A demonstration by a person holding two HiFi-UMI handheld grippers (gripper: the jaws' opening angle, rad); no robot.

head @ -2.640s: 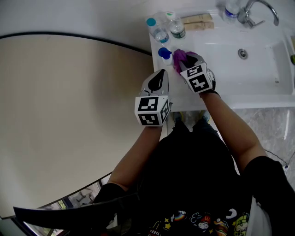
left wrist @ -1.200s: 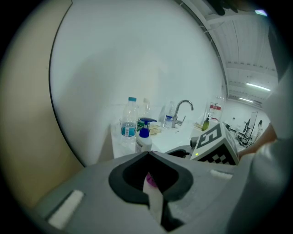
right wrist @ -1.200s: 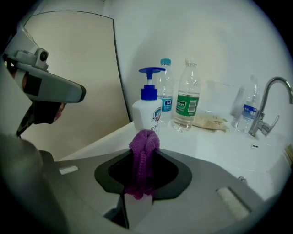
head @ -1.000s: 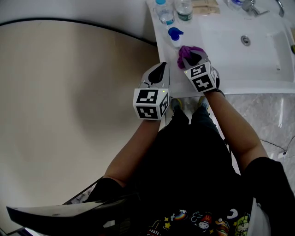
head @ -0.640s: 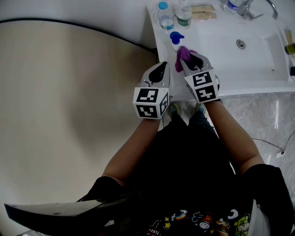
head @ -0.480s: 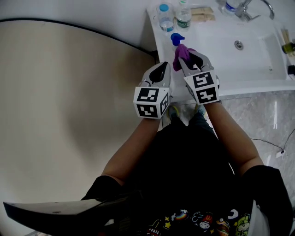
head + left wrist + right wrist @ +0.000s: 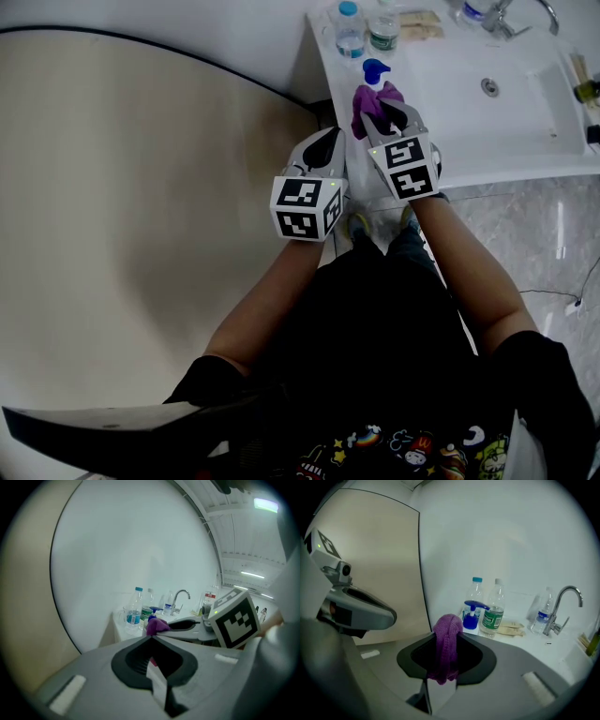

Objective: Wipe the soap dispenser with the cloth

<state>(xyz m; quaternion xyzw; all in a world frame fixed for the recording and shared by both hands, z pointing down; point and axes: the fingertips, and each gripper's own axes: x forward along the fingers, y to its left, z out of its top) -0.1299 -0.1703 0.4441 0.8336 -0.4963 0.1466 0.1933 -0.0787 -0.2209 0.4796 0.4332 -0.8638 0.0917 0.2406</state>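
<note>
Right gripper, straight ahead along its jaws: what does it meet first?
Most likely the soap dispenser, the blue-pump bottle standing just beyond the purple cloth clamped in the right gripper. It sits slightly right of the jaw line, and the gap is hard to judge.

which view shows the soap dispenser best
The right gripper view: the soap dispenser stands side-on beyond the cloth, blue pump and body visible. The head view shows only its blue top from above; the left gripper view shows it small, partly behind the cloth.
</note>
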